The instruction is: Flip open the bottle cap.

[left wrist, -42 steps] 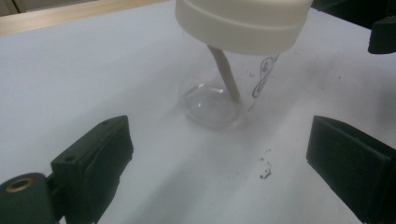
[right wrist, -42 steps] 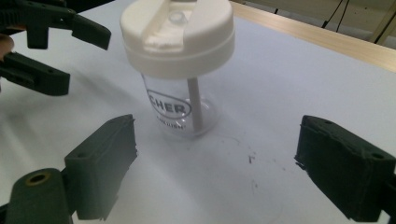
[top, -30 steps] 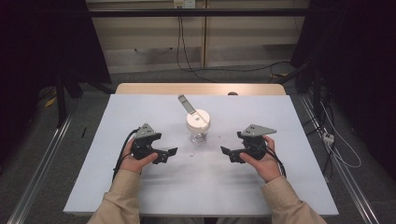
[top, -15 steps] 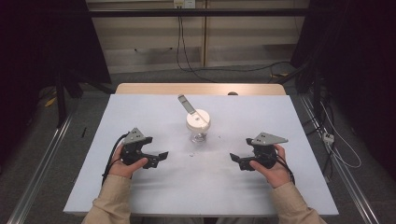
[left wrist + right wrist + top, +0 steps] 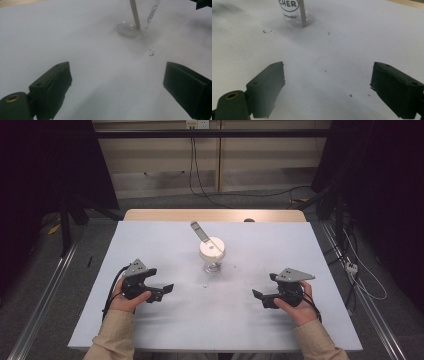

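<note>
A clear plastic cup with a white lid stands at the middle of the white table, and a pale stick leans out of it toward the far left. My left gripper rests low over the table left of the cup, its jaws open with nothing between them. My right gripper sits to the right, also open and holding nothing. Both point inward. In the left gripper view the cup stands beyond my left gripper. In the right gripper view the printed cup lies past my right gripper.
Small dark specks lie on the table near the cup's base. A wooden edge runs along the table's far side. Cables cross the floor to the right, and metal rails flank the table.
Both hands have drawn apart and back toward the near edge, the left gripper going left and the right gripper going right. The cup has not moved.
</note>
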